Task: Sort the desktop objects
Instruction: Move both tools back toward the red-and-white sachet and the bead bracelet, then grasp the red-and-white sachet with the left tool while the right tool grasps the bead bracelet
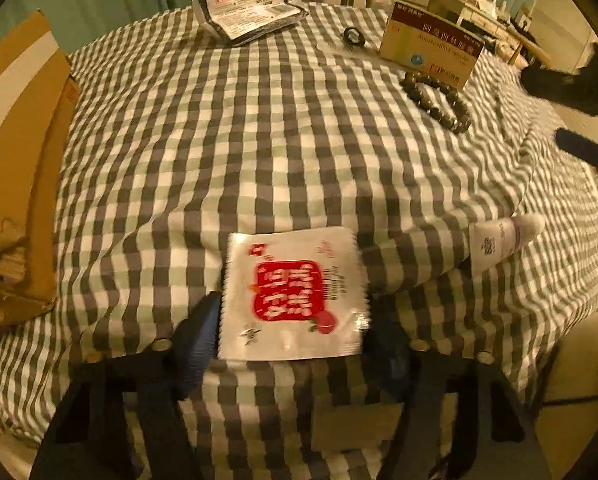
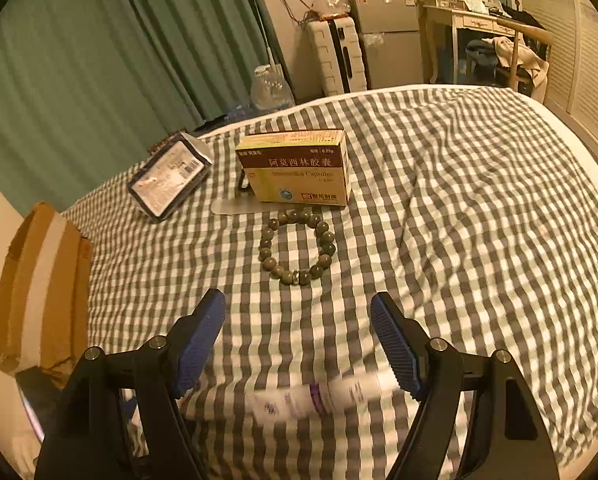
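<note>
In the left wrist view a white sachet with a red label (image 1: 293, 294) lies flat on the checked cloth (image 1: 259, 140), between the fingers of my open left gripper (image 1: 295, 320). A white tube (image 1: 499, 240) lies to its right. My right gripper (image 2: 299, 320) is open and empty above the cloth; the white tube (image 2: 319, 396) lies blurred below its fingers. A bead bracelet (image 2: 297, 248) lies ahead of it, in front of a medicine box (image 2: 299, 170). The bracelet (image 1: 439, 100) and box (image 1: 431, 44) also show in the left wrist view.
A dark plastic-wrapped packet (image 2: 171, 178) lies at the far left of the cloth; it shows in the left wrist view (image 1: 251, 10). A cardboard box (image 1: 15, 168) stands at the left edge. A small dark ring-shaped object (image 1: 353, 36) lies by the medicine box.
</note>
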`<state>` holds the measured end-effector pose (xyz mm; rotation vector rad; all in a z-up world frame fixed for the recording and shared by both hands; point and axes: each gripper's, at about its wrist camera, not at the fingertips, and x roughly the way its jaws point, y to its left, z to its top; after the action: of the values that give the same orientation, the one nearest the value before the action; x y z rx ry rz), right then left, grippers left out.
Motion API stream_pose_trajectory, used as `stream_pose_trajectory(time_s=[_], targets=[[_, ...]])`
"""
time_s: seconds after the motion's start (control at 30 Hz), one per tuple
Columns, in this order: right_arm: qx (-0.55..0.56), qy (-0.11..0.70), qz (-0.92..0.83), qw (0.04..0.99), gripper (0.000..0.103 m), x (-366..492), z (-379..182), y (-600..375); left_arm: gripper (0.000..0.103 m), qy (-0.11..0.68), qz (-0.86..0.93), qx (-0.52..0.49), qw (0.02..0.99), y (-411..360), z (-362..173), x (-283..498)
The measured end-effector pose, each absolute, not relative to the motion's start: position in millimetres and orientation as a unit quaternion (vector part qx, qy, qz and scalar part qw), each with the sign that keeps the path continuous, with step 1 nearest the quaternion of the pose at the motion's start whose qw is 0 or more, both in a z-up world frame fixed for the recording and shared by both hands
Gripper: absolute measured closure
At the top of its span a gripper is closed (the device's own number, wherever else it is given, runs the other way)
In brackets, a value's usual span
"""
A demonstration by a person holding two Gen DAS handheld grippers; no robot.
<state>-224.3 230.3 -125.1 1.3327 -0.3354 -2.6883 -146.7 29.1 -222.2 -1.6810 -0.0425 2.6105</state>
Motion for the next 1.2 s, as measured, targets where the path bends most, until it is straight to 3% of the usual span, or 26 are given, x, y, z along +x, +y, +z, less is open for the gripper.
stream_pose_trajectory(time_s=[0.37,0.6,0.67,0.7,0.77,0.83,0.87,0.93,1.0,1.03,1.13,1.2], targets=[[0.475,-0.103,-0.872,0.055,0.028,-285,-165,228,0.037,-0.038,0.846,-0.531,0.031,24,-225,-149],[0.497,-0.090,-0.861,0.061,0.028,-315,-188,214,0.022,-0.058,0.844,-0.532,0.029,23,-223,-165],[0.490,-0.095,-0.864,0.075,0.022,-316,-190,211,0.015,-0.064,0.843,-0.533,0.027,24,-223,-170],[0.491,-0.094,-0.862,0.086,0.013,-317,-194,209,0.012,-0.064,0.843,-0.534,0.024,25,-224,-172],[0.490,-0.079,-0.863,0.089,0.004,-317,-199,203,0.011,-0.065,0.843,-0.534,0.018,28,-225,-176],[0.492,-0.028,-0.866,0.081,0.004,-315,-202,191,0.011,-0.060,0.847,-0.528,0.016,30,-227,-179],[0.493,-0.008,-0.867,0.075,0.004,-314,-203,186,0.013,-0.056,0.849,-0.526,0.015,31,-227,-179],[0.495,-0.004,-0.866,0.072,0.003,-313,-205,185,0.026,-0.050,0.853,-0.519,0.015,29,-225,-179],[0.498,-0.015,-0.864,0.075,0.004,-313,-204,189,0.056,-0.051,0.857,-0.512,0.021,27,-221,-179],[0.497,-0.015,-0.865,0.071,0.006,-312,-203,191,0.056,-0.052,0.858,-0.510,0.022,25,-219,-178],[0.486,-0.026,-0.871,0.057,0.028,-304,-197,200,0.058,-0.056,0.859,-0.508,0.021,21,-216,-174],[0.480,-0.038,-0.874,0.060,0.074,-301,-191,206,0.058,-0.059,0.860,-0.506,0.018,19,-215,-171]])
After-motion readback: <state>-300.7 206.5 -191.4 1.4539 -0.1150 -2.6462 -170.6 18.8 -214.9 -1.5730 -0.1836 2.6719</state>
